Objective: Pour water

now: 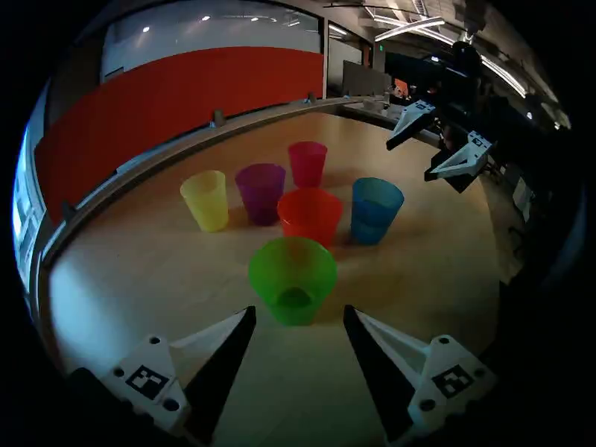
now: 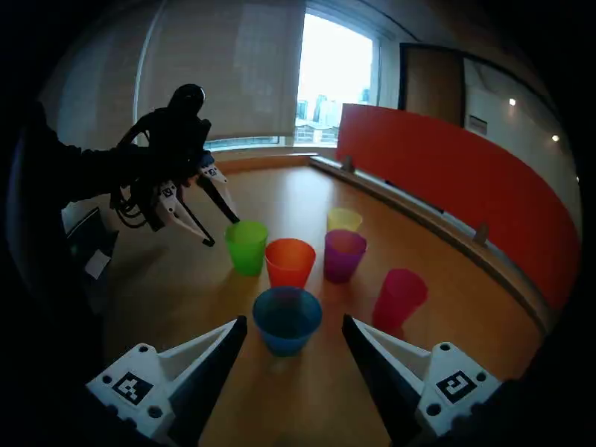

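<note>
Stock on my wooden worktop (image 1: pixel 447 268): six plastic cups, all upright and open-mouthed, standing in one loose cluster. In the left gripper view, the green cup (image 1: pixel 292 279) is nearest. The orange cup (image 1: pixel 310 214) stands just behind it, and the blue cup (image 1: pixel 375 210) is just beside the orange one on its right. The purple cup (image 1: pixel 261 192) is behind the orange one to the left, the yellow cup (image 1: pixel 205 200) is left of the purple, and the pink cup (image 1: pixel 308 164) stands farthest back. I cannot tell whether any cup holds water; the lower part of the blue one looks darker, and I can say no more than that. My left claw (image 1: pixel 298 309) is spread wide and holds nothing. The green cup sits just ahead of the gap between its fingers, with worktop visible on either side of the cup's base. My right claw (image 1: pixel 408 162) shows farther off in that view, raised and well apart from the cups, with its fingers parted and nothing between them. In the right gripper view the blue cup lines up with that claw's wide gap. The same view shows the left claw low beside the green cup's rim, carried by a person's dark sleeve (image 2: pixel 74 171). Surroundings: a red partition (image 1: pixel 171 97) runs along the far edge of the worktop, and a bright window (image 2: pixel 335 82) stands beyond it.
</note>
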{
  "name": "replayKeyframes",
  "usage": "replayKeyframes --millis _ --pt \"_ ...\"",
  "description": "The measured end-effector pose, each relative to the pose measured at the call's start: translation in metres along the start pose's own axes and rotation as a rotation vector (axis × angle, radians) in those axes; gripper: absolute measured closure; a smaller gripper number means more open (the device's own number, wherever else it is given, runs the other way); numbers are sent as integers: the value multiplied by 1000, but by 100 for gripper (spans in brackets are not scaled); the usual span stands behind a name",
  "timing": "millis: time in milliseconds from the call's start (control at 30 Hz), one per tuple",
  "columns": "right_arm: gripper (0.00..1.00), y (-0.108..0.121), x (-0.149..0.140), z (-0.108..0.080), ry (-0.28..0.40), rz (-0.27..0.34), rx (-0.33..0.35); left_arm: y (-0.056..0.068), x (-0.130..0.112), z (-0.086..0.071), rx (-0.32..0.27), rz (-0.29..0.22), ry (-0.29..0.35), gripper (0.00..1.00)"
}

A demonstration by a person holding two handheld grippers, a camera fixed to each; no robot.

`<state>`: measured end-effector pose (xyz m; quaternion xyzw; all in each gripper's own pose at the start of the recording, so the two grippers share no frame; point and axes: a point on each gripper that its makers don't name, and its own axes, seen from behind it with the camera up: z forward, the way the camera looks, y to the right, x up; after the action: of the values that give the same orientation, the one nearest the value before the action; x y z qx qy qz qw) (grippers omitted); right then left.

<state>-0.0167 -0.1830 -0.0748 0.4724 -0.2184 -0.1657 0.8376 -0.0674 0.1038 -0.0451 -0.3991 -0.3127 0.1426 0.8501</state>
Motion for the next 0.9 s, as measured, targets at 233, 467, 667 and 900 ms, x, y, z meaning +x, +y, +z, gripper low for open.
replayKeyframes --millis 233,467,667,900 --pt "1 -2 -7 9 -21 4 8 -2 -5 10 -2 -2 -13 13" --pt "1 -3 -17 18 -49 1 12 -1 -7 19 -7 9 -21 13" --pt "0 -7 -23 25 -63 10 28 -3 -5 23 -8 16 -21 13" --pt "0 -9 -32 36 -84 26 39 -3 1 29 -16 26 -20 13"
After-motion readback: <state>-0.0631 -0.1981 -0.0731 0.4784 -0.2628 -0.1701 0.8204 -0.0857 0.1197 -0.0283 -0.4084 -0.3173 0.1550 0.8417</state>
